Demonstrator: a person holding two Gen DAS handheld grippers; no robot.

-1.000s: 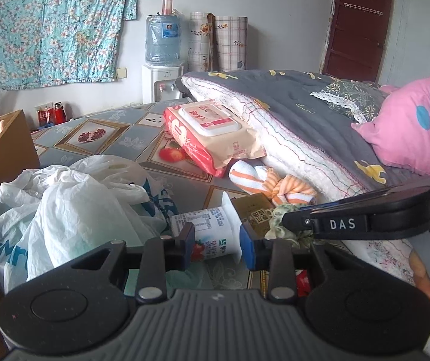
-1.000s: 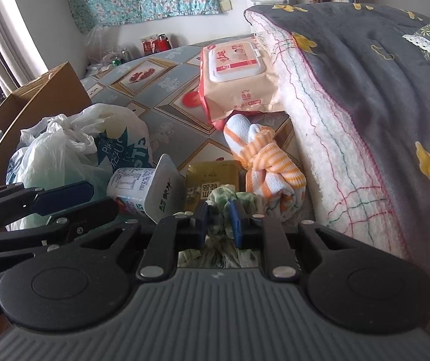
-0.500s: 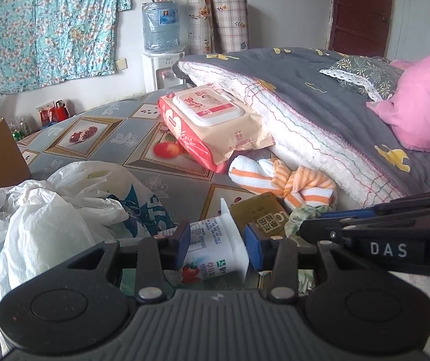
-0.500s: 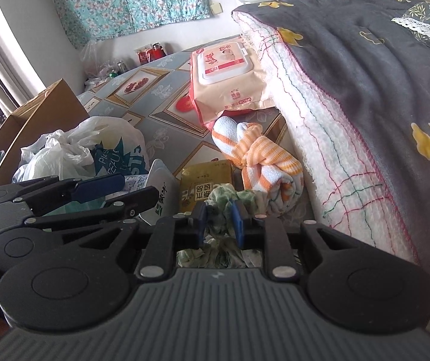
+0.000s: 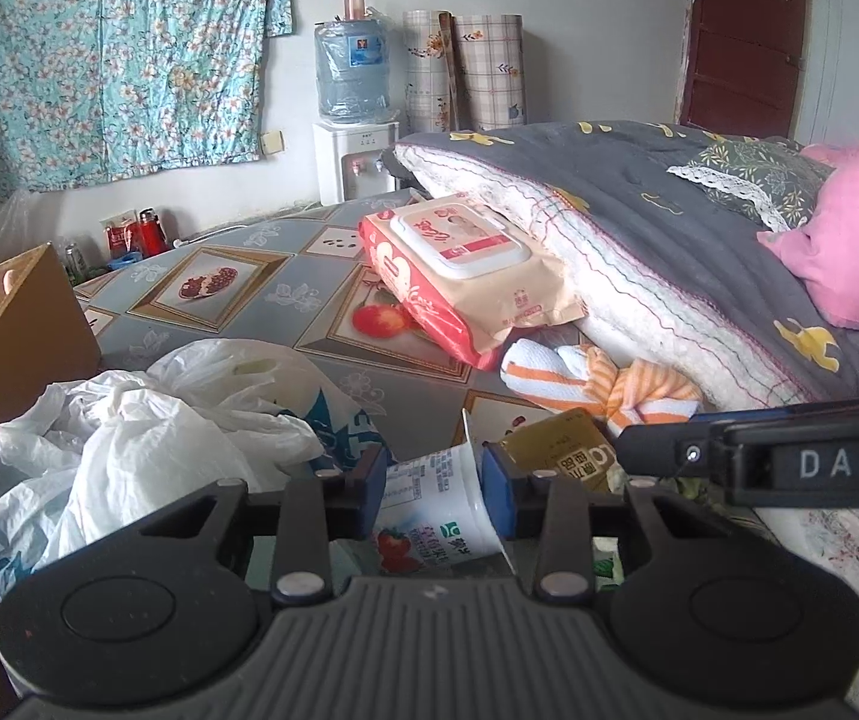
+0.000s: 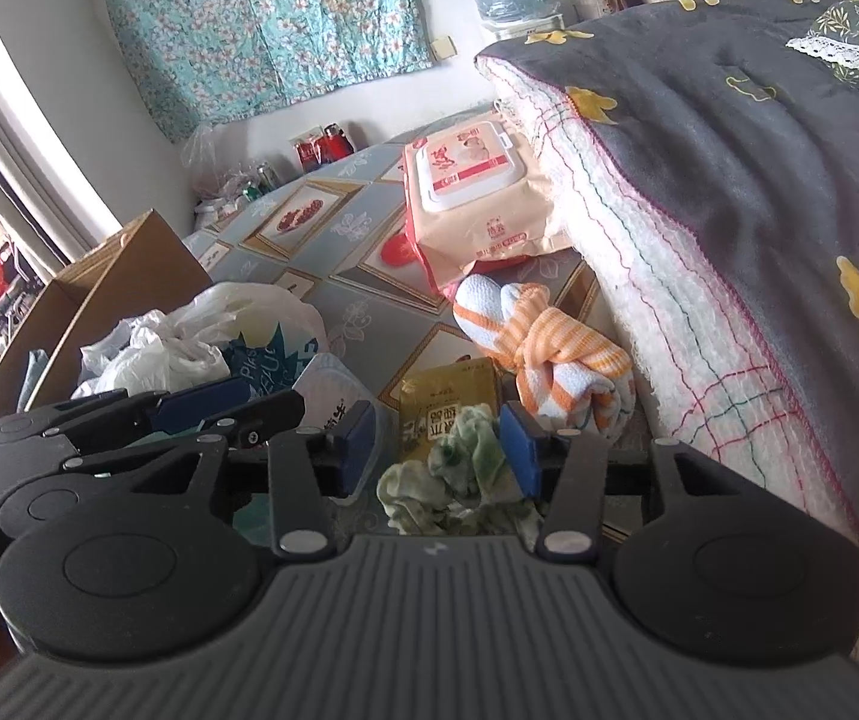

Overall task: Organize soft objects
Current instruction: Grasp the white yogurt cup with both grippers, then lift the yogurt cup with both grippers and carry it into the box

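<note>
in the left wrist view the left tongs [image 5: 432,495] are clenched on a white plastic yogurt cup with a strawberry label [image 5: 438,510], lying on its side on the patterned bed mat [image 5: 237,300] beside a crumpled white plastic bag [image 5: 147,420]. in the right wrist view the right tongs [image 6: 438,450] have just been opening and now stand released around a crumpled green-and-white cloth [image 6: 459,480], which they pinched a second ago (it sits on the mat, near a knotted orange-striped towel [image 6: 549,354]), so i judge that cloth set down.

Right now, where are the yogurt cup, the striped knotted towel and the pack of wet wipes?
yogurt cup [image 5: 429,495], left wrist view, printed side.
striped knotted towel [image 6: 555,354], right wrist view, its knot.
pack of wet wipes [image 5: 459,237], left wrist view, white lid.
</note>
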